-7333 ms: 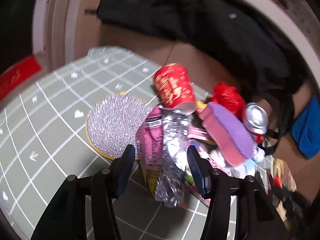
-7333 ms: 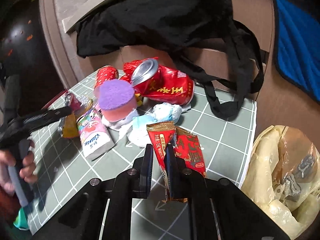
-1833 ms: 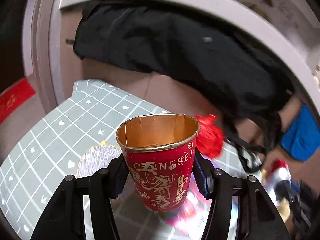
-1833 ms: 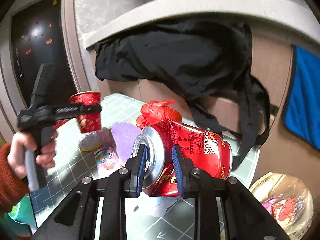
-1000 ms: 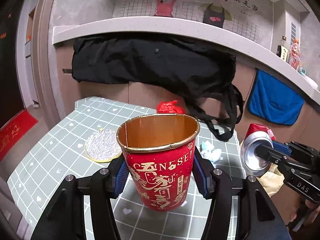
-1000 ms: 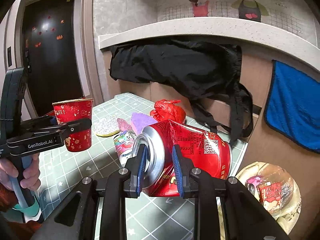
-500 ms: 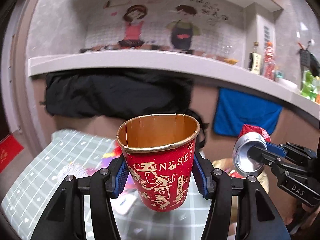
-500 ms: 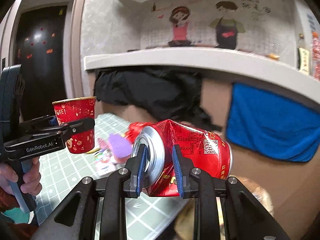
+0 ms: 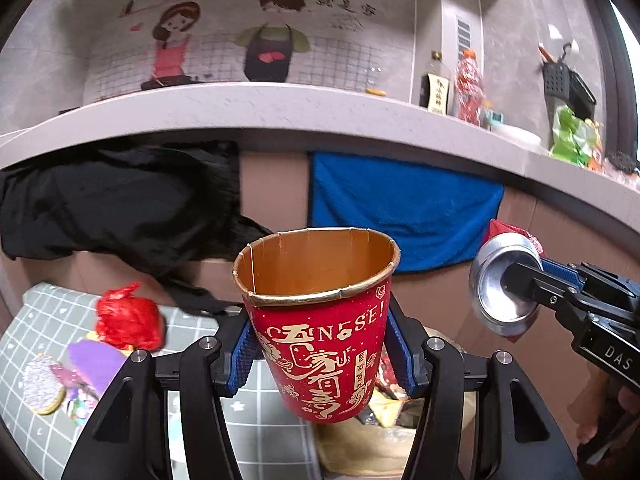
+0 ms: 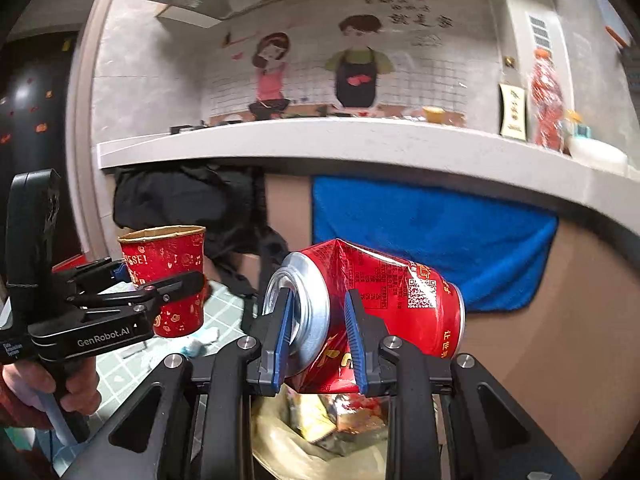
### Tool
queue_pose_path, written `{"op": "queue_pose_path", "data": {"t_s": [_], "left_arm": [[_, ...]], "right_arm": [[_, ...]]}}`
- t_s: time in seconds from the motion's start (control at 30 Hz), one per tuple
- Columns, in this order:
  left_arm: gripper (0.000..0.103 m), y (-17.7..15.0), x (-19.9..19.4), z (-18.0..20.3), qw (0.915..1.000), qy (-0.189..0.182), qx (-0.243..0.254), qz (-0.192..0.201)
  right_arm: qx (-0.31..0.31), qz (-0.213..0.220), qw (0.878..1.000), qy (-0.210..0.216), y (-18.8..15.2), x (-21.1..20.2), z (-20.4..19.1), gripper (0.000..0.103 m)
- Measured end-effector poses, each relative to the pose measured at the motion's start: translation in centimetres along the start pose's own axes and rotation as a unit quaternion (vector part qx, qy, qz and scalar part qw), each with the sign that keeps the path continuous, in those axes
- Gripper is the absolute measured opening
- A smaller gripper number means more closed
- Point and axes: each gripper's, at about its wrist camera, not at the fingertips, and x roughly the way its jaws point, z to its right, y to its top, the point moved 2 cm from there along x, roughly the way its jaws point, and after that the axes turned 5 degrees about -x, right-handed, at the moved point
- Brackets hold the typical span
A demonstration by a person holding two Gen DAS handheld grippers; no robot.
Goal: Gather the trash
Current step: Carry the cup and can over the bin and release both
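Note:
My left gripper point(image 9: 318, 354) is shut on a red paper cup point(image 9: 320, 328) with gold lettering, held upright in the air; it also shows in the right wrist view point(image 10: 168, 280). My right gripper point(image 10: 318, 336) is shut on a crushed red drink can point(image 10: 372, 296), held on its side above the open yellowish trash bag point(image 10: 320, 436). The can's silver end shows in the left wrist view point(image 9: 506, 286). The bag with wrappers inside lies below the cup in the left wrist view point(image 9: 372, 440).
The green grid mat point(image 9: 40, 320) at lower left holds a red plastic bag point(image 9: 128, 320), a purple sponge point(image 9: 94, 360) and a silver scouring pad point(image 9: 42, 378). A black cloth point(image 9: 120, 208) and a blue towel point(image 9: 400, 208) hang under the counter point(image 9: 280, 108).
Both grippers have swung right, away from the mat and toward the trash bag, still holding the cup and the can. The bag now lies below them.

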Motion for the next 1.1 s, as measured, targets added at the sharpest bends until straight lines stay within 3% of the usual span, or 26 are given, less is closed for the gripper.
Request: {"op": "queue_pose_path", "data": {"t_s": [0.97,1.1], "left_arm": [[0.057,-1.2,6.3,1.0,0.9983,-0.031,-0.006,-0.050],[0.062,-1.4,7.8,1.3,0.9941,-0.082,-0.009,-0.070]], "right_arm": [[0.072,-0.034,0.997,0.001,-3.1,4.2,4.9,0.024],[0.089,-0.035,0.995,0.006,-3.5,4.6,5.6,0.025]]}}
